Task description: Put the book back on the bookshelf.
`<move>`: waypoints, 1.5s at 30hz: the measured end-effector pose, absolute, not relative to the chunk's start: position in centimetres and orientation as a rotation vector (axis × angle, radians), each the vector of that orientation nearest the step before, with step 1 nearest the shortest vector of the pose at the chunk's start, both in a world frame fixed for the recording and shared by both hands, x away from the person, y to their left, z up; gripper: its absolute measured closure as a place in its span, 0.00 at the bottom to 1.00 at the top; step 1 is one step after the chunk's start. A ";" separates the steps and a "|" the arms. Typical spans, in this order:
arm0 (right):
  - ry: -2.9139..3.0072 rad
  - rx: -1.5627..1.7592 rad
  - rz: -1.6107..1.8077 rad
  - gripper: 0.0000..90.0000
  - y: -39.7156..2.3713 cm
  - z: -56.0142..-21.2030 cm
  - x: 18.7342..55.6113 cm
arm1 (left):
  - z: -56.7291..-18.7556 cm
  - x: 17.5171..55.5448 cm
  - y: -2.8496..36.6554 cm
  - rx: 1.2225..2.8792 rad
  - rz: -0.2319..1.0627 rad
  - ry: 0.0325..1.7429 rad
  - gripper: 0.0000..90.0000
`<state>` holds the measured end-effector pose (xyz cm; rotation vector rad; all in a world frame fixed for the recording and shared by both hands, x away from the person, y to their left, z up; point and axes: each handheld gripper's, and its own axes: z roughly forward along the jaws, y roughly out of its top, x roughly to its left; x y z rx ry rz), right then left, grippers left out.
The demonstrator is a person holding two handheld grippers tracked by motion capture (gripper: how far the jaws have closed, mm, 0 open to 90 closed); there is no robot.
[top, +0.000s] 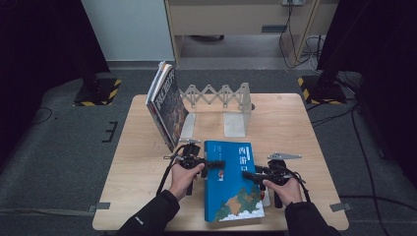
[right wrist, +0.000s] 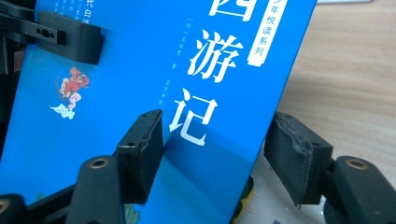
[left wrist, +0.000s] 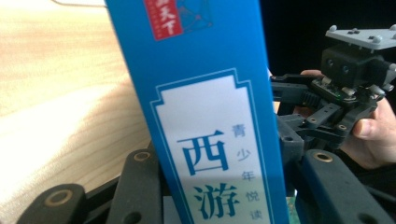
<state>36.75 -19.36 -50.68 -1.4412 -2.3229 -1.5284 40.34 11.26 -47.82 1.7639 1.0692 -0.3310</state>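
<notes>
Step in hand: the blue book is being taken up off the table, one gripper at each long edge; judged from the tilt seen in both gripper views, the lift has just begun.
Blue book, place: near edge of the table, in front of the metal bookend rack; cover up, title end toward the rack.
Left gripper: at the book's left edge, jaws either side of the spine. They look clamped on it, though the contact itself sits below the frame in the left gripper view, so I hedge on that.
Right gripper: at the book's right edge. In the right gripper view one pad rests on the cover and the other pad stands off beside the edge, a gap showing; not gripping yet.
Next move calls for: the right jaws to finish closing on the edge, then both hands raising together, turning the book upright and bringing it to the rack.
Rack: a leaning stack of books rests at its left end; the space to their right stands free.
Surface: pale wood tabletop, matt.
Room: grey carpet, cables behind the table, striped stand feet at both sides.
</notes>
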 end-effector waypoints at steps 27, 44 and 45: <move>-2.301 -1.425 -1.587 0.47 -19.4 -50.4 36.8 | -46.8 40.2 11.4 1.771 -0.302 1.041 0.65; -2.286 -1.416 -1.620 0.49 -19.6 -50.2 36.9 | -45.9 39.9 11.3 1.772 -0.271 1.023 0.66; -2.289 -1.412 -1.623 0.50 -19.7 -50.0 36.9 | -45.8 39.9 11.3 1.767 -0.268 1.020 0.66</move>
